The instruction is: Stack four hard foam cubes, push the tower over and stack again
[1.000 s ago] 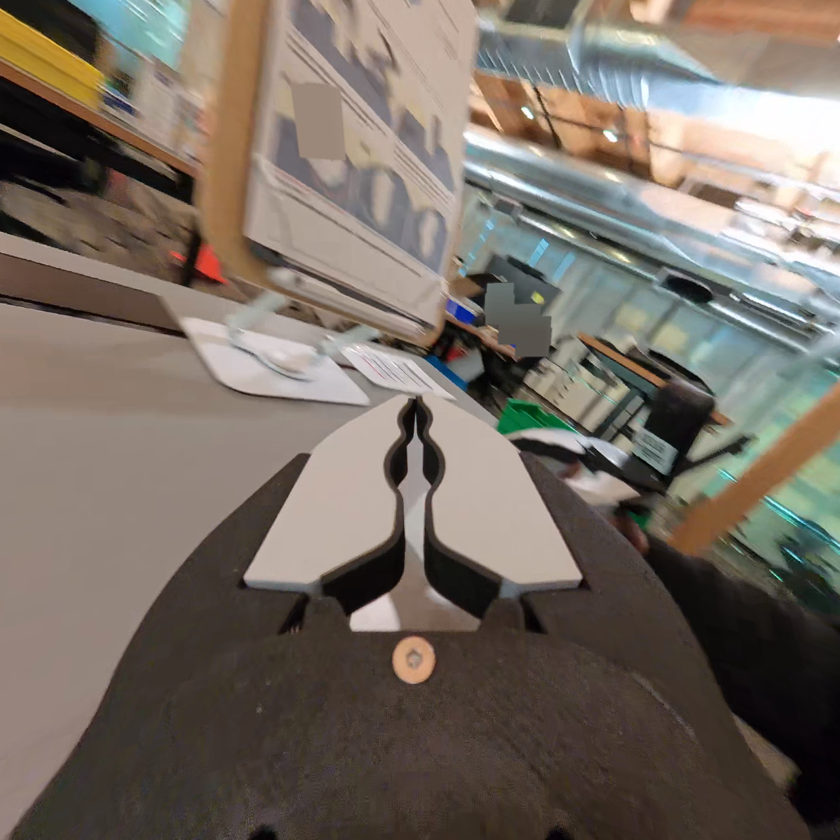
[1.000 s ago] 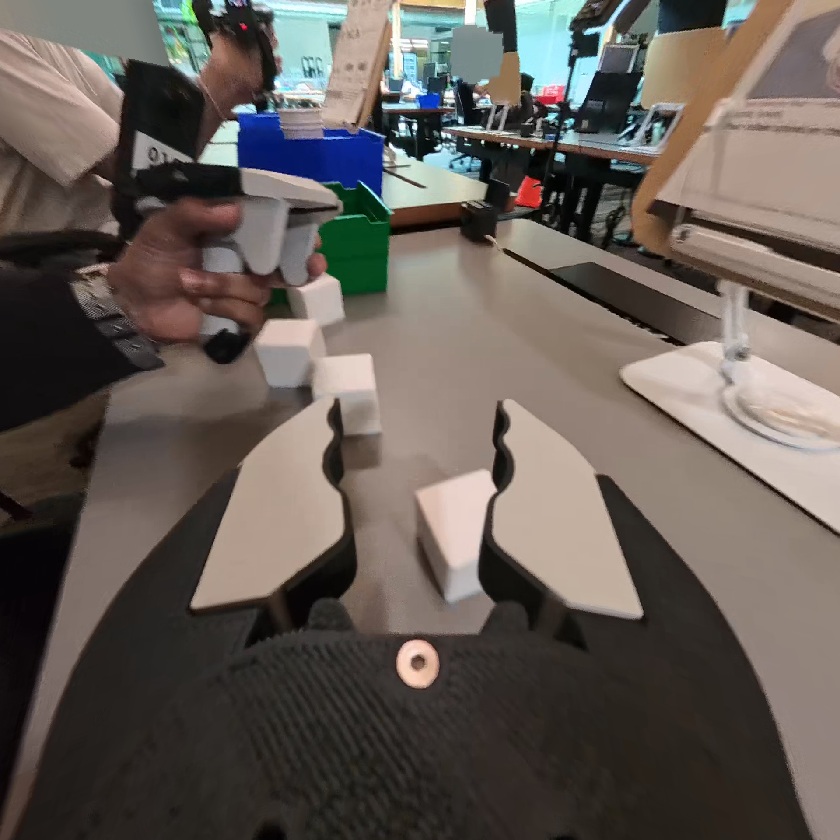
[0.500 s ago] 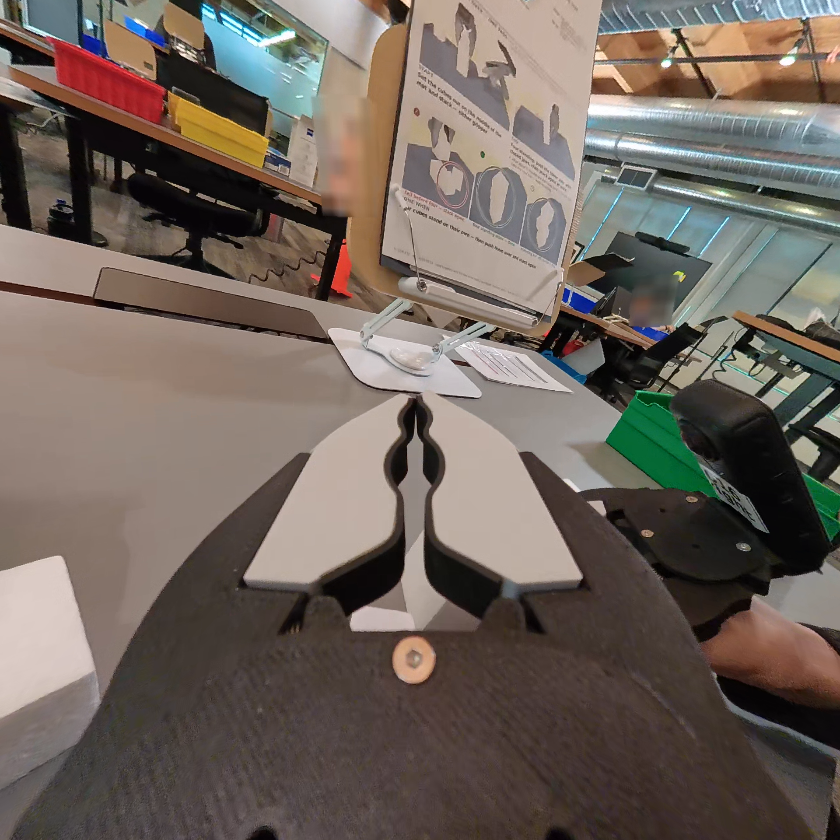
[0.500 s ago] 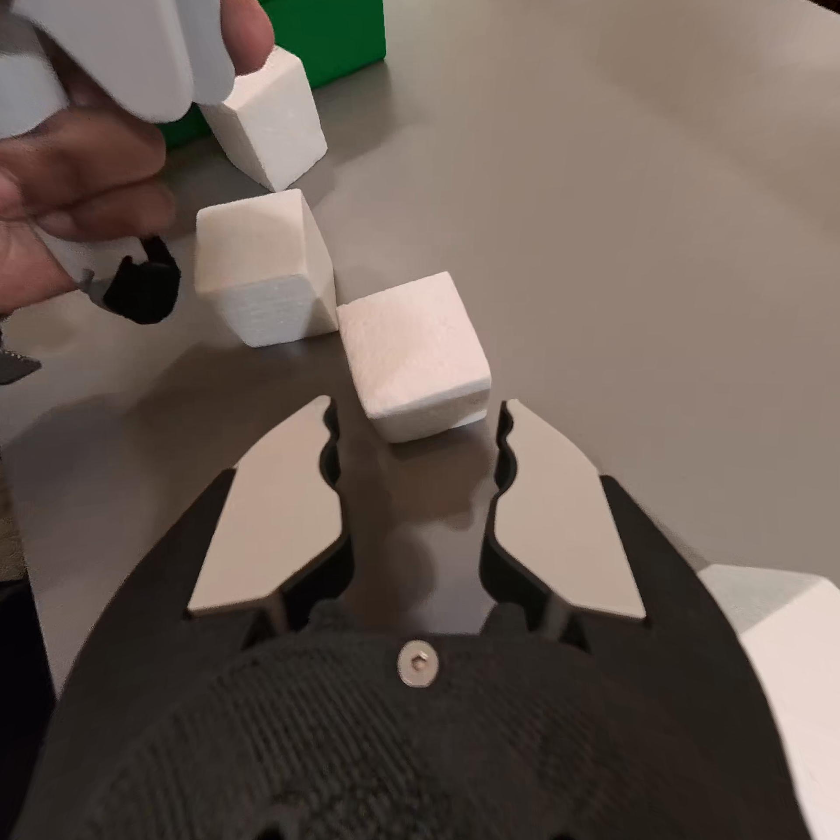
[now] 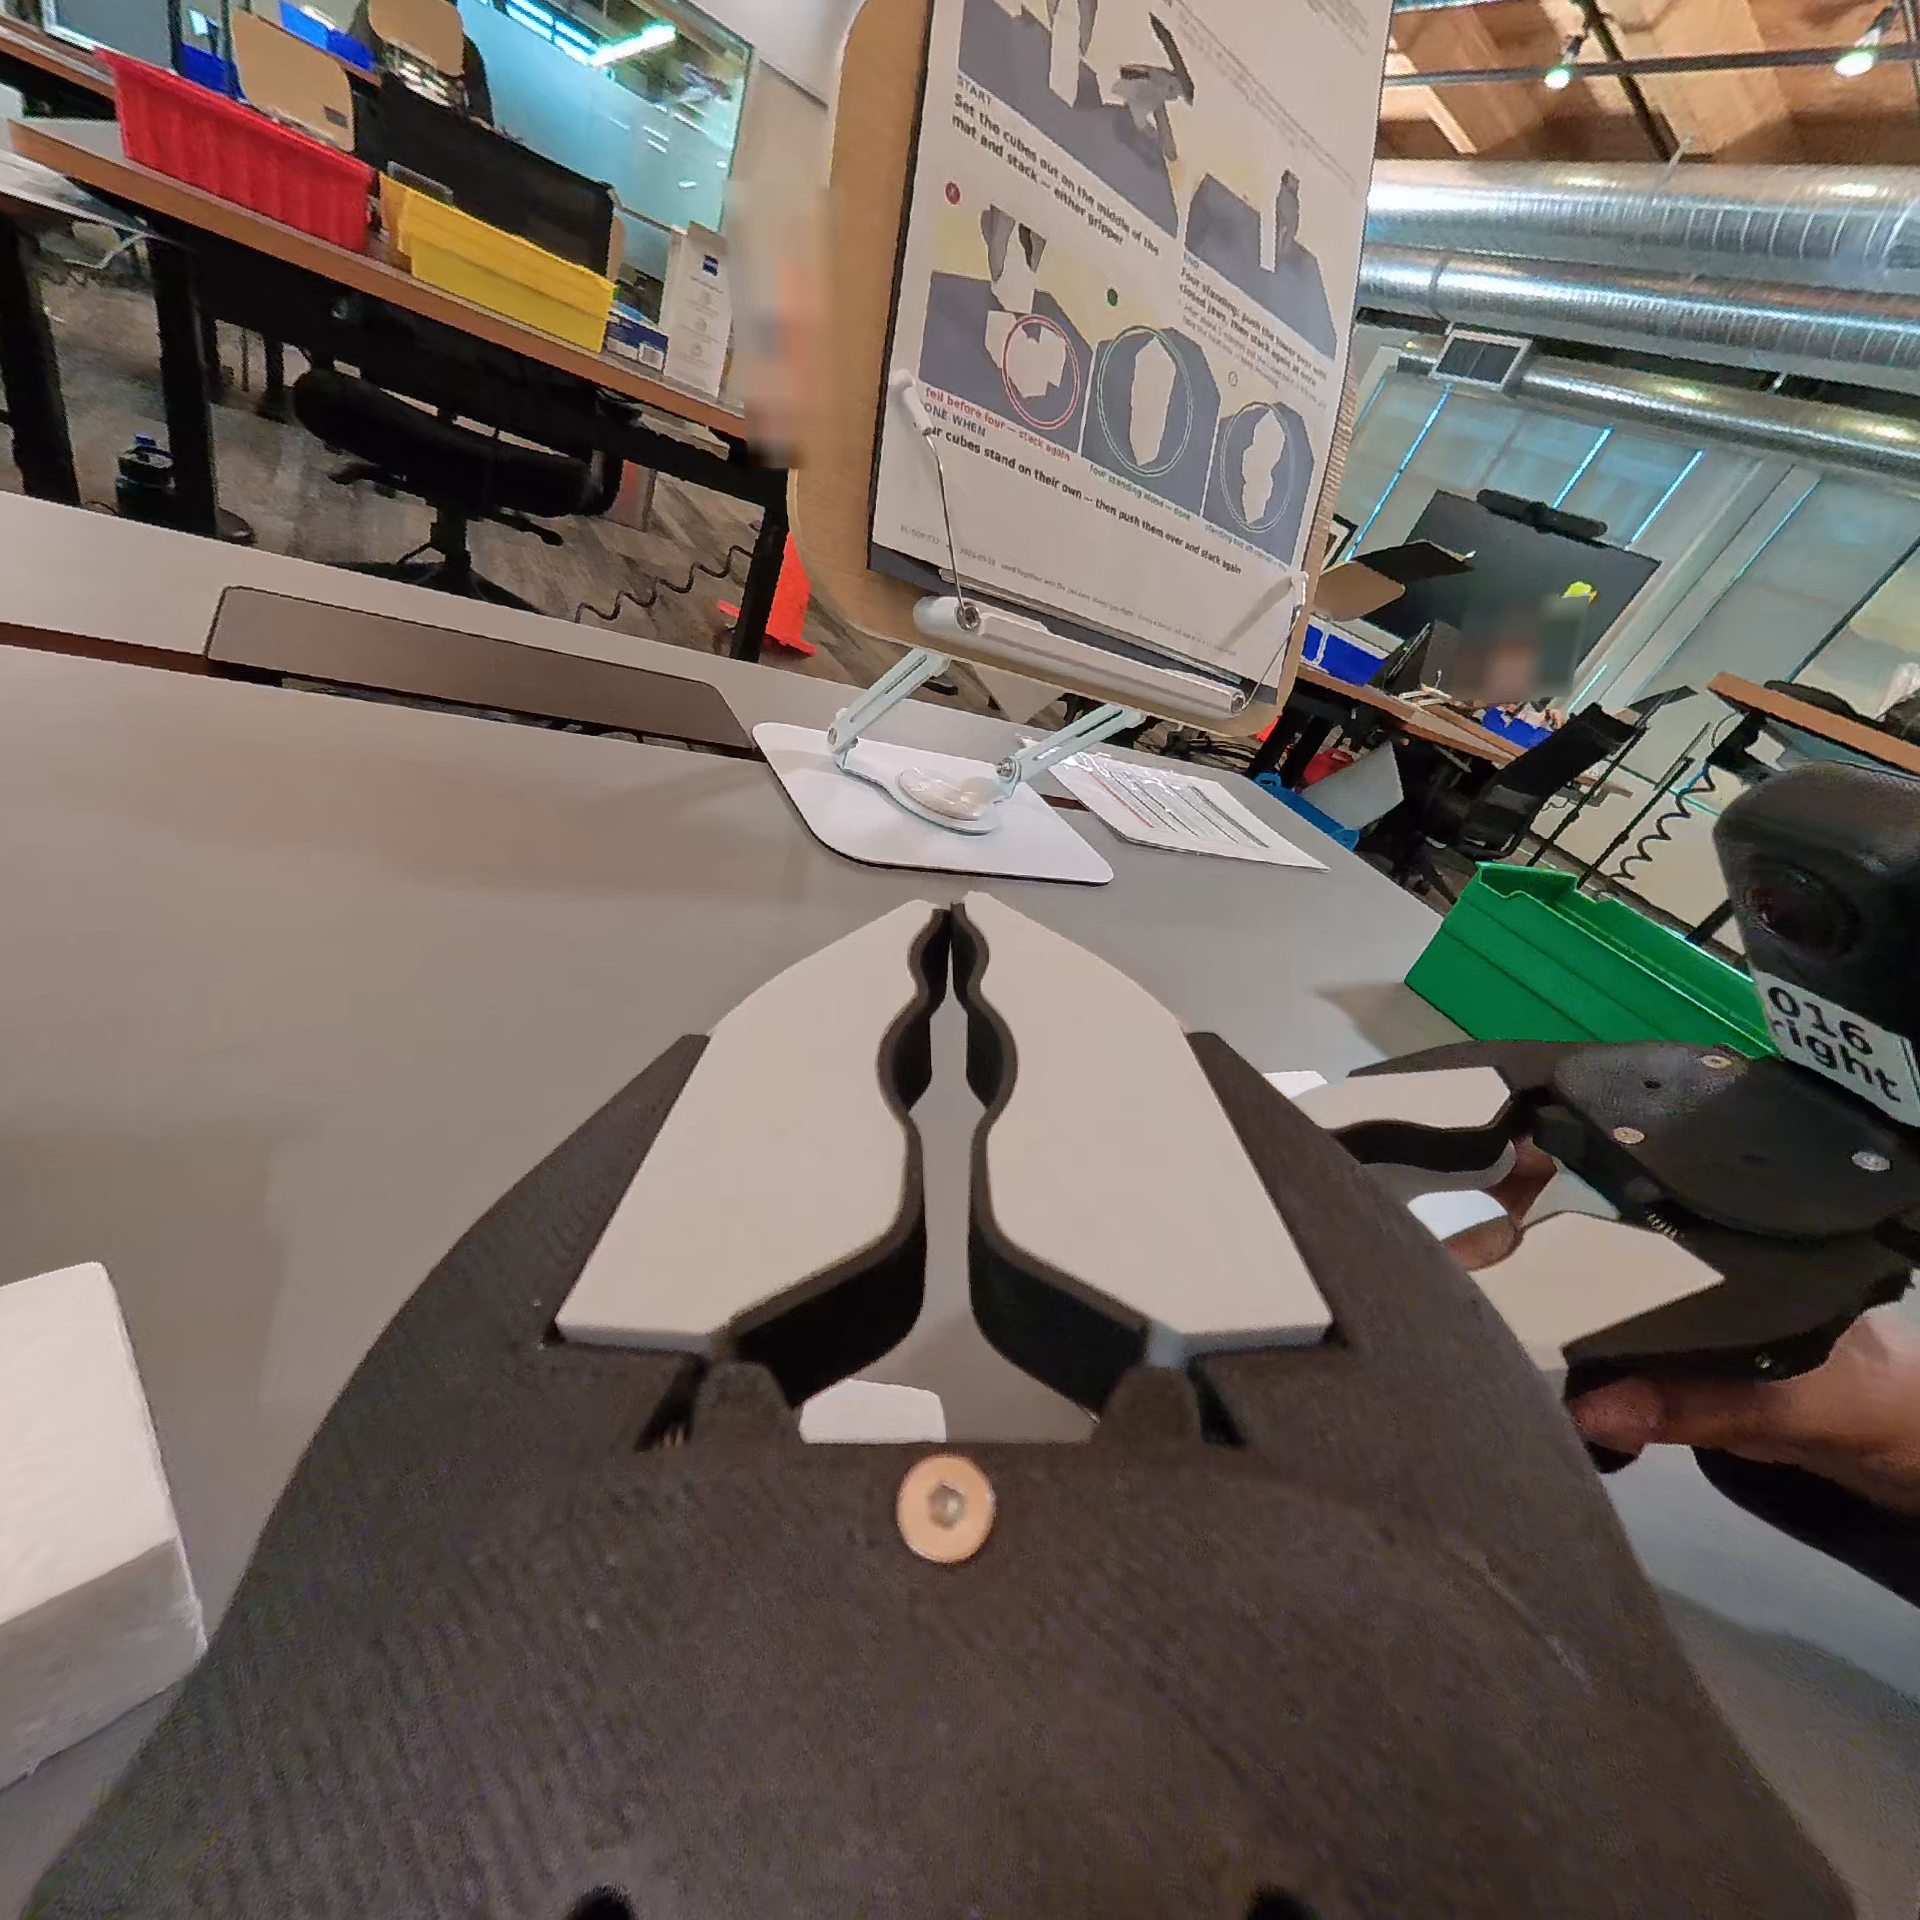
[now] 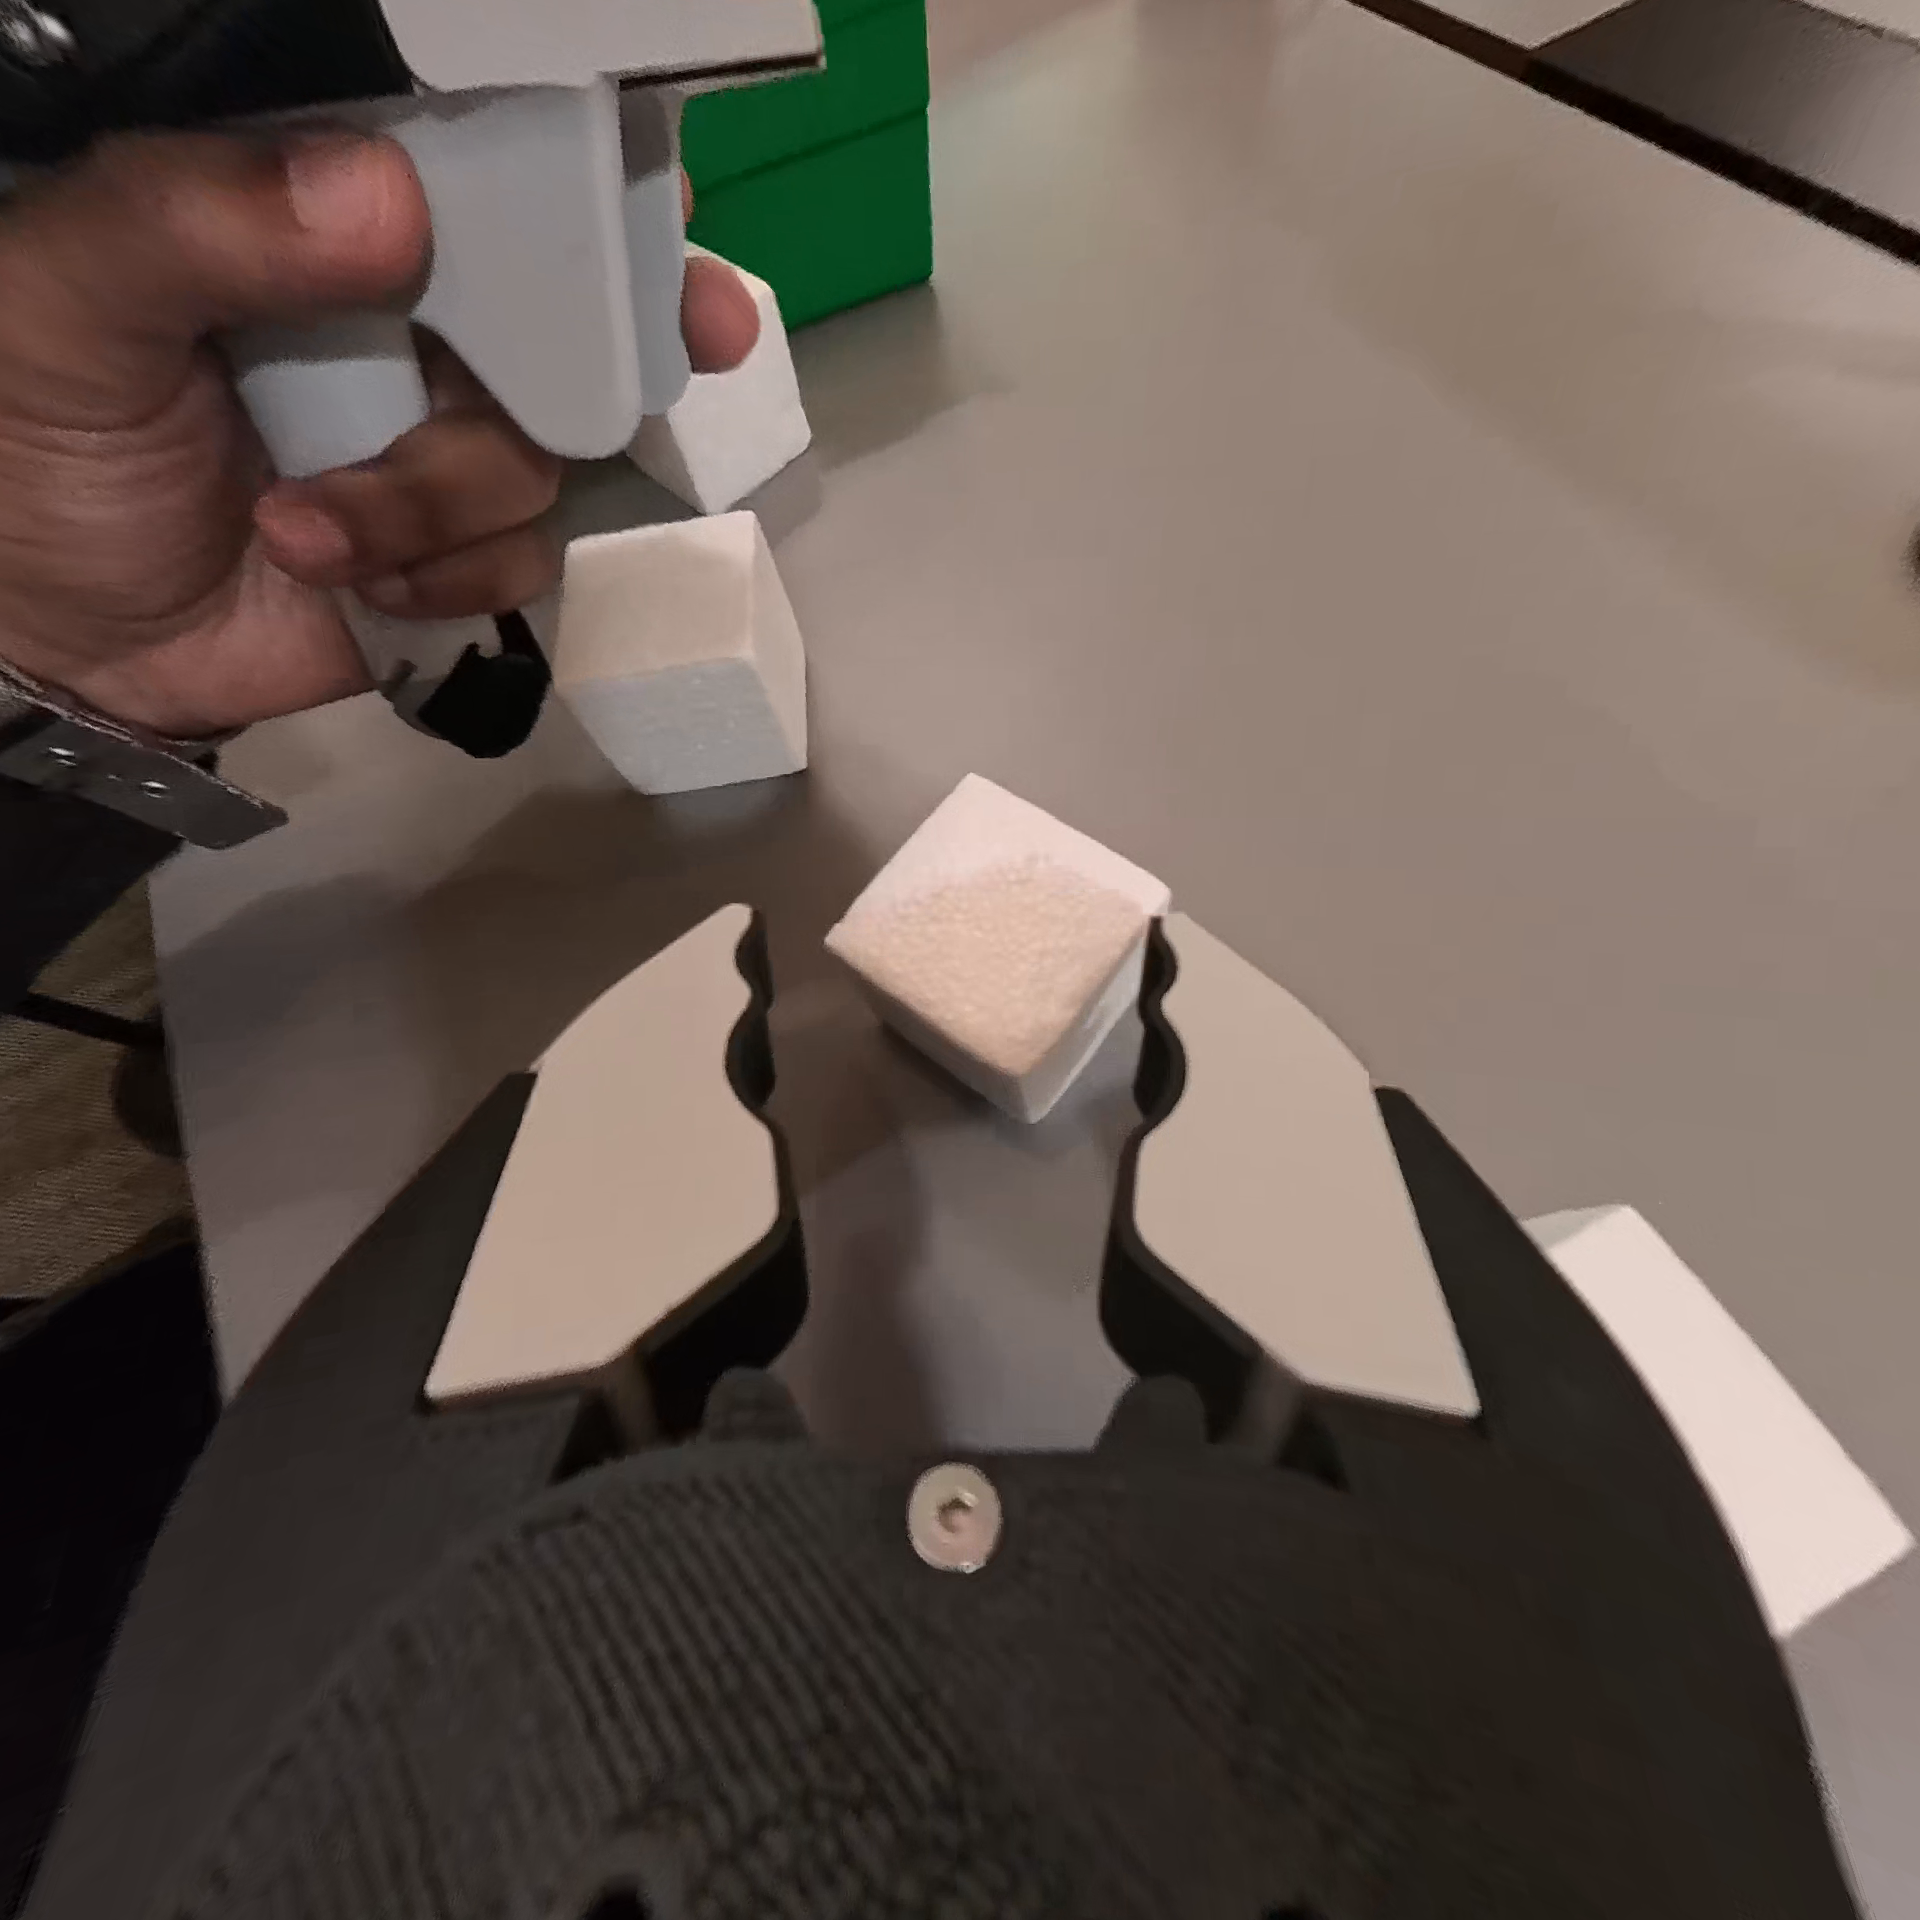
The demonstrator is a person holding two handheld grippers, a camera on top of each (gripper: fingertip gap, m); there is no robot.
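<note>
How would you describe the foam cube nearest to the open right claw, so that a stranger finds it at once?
On the grey table, look just ahead of the right claw, open. The white foam cube lies between its fingertips, beside the right one. Unlike the squarer cubes near the hand, it sits turned, one corner towards the camera.

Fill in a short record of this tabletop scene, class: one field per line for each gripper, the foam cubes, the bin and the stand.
left gripper: shut, empty, held above the grey table
right gripper: open, its right finger against the tilted foam cube
other foam cubes: one upright by the hand, one behind it, one at the right edge
green bin: at the far side of the cubes
document stand: holds a printed sheet, on a white base
</note>
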